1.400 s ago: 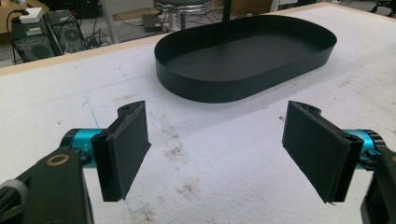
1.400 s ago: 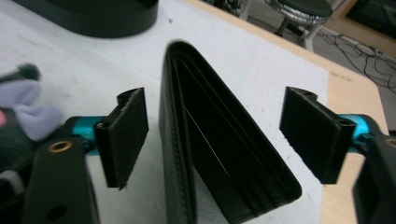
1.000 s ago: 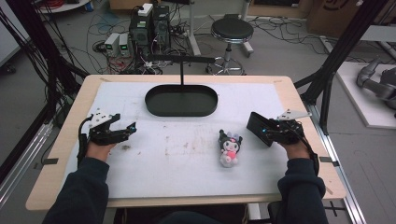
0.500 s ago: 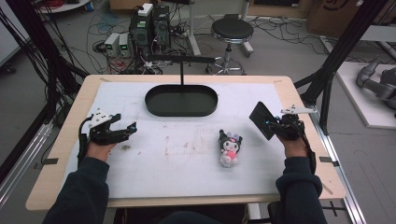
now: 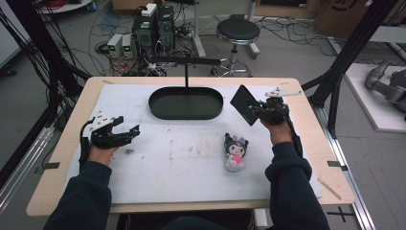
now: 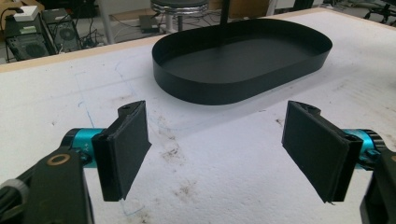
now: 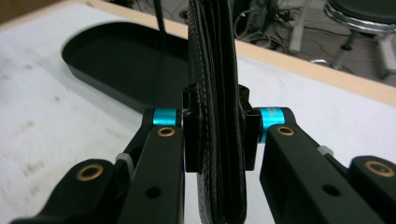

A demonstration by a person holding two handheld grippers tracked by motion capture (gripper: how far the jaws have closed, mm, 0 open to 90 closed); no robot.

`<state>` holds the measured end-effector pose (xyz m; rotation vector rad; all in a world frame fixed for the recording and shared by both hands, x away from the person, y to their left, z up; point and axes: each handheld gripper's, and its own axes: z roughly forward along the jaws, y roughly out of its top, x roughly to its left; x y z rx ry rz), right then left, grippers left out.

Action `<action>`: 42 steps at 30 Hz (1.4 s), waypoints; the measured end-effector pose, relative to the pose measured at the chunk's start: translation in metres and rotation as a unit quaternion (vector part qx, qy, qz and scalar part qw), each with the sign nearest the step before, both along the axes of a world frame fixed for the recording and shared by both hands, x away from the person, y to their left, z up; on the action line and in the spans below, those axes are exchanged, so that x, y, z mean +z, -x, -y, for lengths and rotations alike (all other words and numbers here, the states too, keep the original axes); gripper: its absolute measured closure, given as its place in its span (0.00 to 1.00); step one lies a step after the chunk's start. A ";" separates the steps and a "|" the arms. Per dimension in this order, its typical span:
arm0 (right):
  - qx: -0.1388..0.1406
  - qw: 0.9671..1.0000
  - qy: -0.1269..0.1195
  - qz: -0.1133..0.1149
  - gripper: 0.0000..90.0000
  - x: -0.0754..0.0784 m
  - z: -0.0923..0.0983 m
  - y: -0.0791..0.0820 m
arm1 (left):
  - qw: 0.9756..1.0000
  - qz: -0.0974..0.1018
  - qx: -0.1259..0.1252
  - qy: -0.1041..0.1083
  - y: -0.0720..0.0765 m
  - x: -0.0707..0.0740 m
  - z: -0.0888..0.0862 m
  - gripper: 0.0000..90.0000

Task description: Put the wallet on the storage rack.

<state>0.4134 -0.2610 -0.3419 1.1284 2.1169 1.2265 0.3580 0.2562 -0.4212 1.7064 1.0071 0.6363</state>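
The right gripper [image 5: 261,109] pinches a black leather wallet [image 5: 245,104] edge-on, lifted off the table. Just ahead and to its left lies the black oval tray [image 5: 186,102], seemingly the drop target. Next, carry it over the rim and release. The left gripper [image 5: 125,134] rests spread wide, empty.

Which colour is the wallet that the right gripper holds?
Black, with light stitching; the wallet shows best in the right gripper view.

Dim, even overhead lighting throughout. Soft shadow under the black tray [image 6: 243,65] on the white table cover [image 5: 191,158]. Slightly soft and grainy from above; sharp up close, blurred background behind the wallet [image 7: 215,93].
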 end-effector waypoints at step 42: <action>0.044 0.996 -0.006 -0.080 0.85 -0.048 -0.175 -0.110 | 1.000 0.002 0.005 0.004 0.001 0.000 -0.004 0.26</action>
